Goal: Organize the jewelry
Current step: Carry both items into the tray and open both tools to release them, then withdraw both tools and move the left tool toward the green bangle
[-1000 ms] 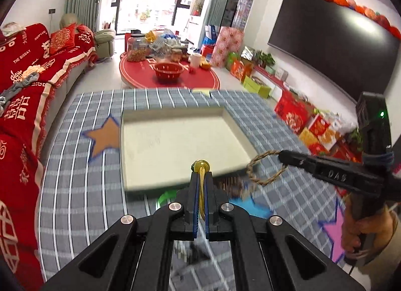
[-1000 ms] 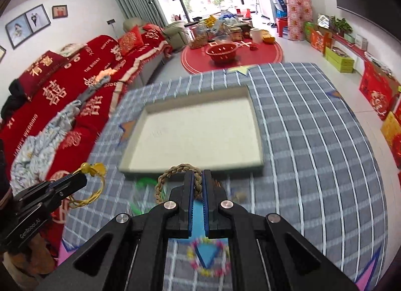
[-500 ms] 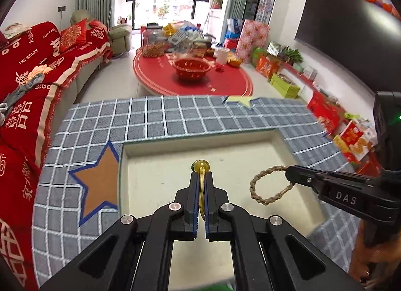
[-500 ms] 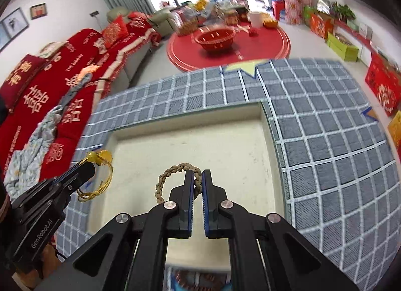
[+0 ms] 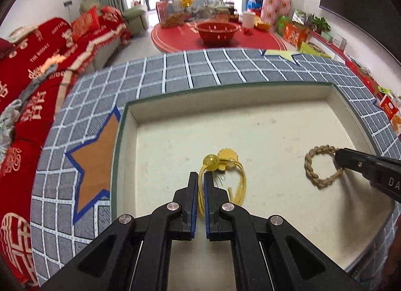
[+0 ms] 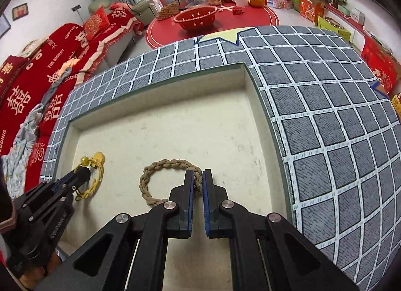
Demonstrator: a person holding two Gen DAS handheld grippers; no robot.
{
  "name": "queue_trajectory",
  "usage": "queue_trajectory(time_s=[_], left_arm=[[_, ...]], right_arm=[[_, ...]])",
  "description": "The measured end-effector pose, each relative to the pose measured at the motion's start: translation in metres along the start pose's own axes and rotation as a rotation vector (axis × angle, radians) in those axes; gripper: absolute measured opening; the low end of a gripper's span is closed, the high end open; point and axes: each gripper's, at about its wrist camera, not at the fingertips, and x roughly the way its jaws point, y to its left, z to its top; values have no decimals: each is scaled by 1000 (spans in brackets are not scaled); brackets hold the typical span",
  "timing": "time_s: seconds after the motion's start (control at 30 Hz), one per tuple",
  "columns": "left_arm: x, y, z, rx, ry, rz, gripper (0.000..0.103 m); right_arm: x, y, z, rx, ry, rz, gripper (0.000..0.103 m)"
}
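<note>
A shallow cream tray (image 5: 250, 120) lies on the grey checked tablecloth. My left gripper (image 5: 200, 175) is down inside it, its jaws a little apart around the yellow cord bracelet (image 5: 223, 173) with a yellow bead, which rests on the tray floor. My right gripper (image 6: 198, 174) is also low in the tray (image 6: 200, 125), jaws slightly apart around the tan braided bracelet (image 6: 160, 178), which lies flat on the floor. The braided bracelet (image 5: 318, 165) and the right gripper also show at the right of the left wrist view. The yellow bracelet (image 6: 94, 173) shows at the left of the right wrist view.
The tablecloth (image 5: 200, 70) has an orange star (image 5: 95, 155) left of the tray and a yellow star (image 6: 220, 36) at the far edge. A red sofa (image 5: 37, 70) stands to the left. A red round table (image 5: 218, 37) with a red basket stands beyond.
Both grippers have come down from above the tray to its floor. Both bracelets now rest on the tray floor, and both pairs of jaws have parted a little.
</note>
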Motion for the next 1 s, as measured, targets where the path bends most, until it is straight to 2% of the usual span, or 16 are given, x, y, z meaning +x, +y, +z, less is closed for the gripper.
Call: queue_trajectory(time_s=[0.1,0.13,0.17,0.2,0.27,0.5,0.6,0.67,0.8,0.83,0.87,1.0], left_arm=[[-1,-4,-2,20,5,23,17],[-2,-4,-2,22,5,20,17],[-4,-3,-2,20,-2,7,17],[-7,-2,-2,15,-17,-15,17],[-13,0,-2,6,-37,-33,17],[-21,2,-1,0,-45,-34,17],[-29,2,-2,-4,-56,-47,17],[-39,1,-4,6,-79,-60,17],[-66,0,-12,17,-125,-79,17],[-71,2,-15,12,-130,-86,17],[-77,3,-17,5,-135,-94,17],[-102,8,-33,-28,-151,-129,18]], right_arm=[[0,2,-2,-15,-2,-6,11],[-1,3,-2,-16,0,0,17],[-1,4,-1,-15,-1,5,34],[-3,3,-1,-10,-2,11,44],[-9,5,-1,-4,-15,46,55],[-42,4,-2,28,-80,86,60],[-57,1,-5,48,-104,101,67],[-68,1,-11,53,-122,109,72],[-91,2,-24,51,-148,122,73],[-96,2,-28,51,-153,122,82],[-101,1,-32,50,-160,125,84],[-122,0,-51,45,-184,124,84]])
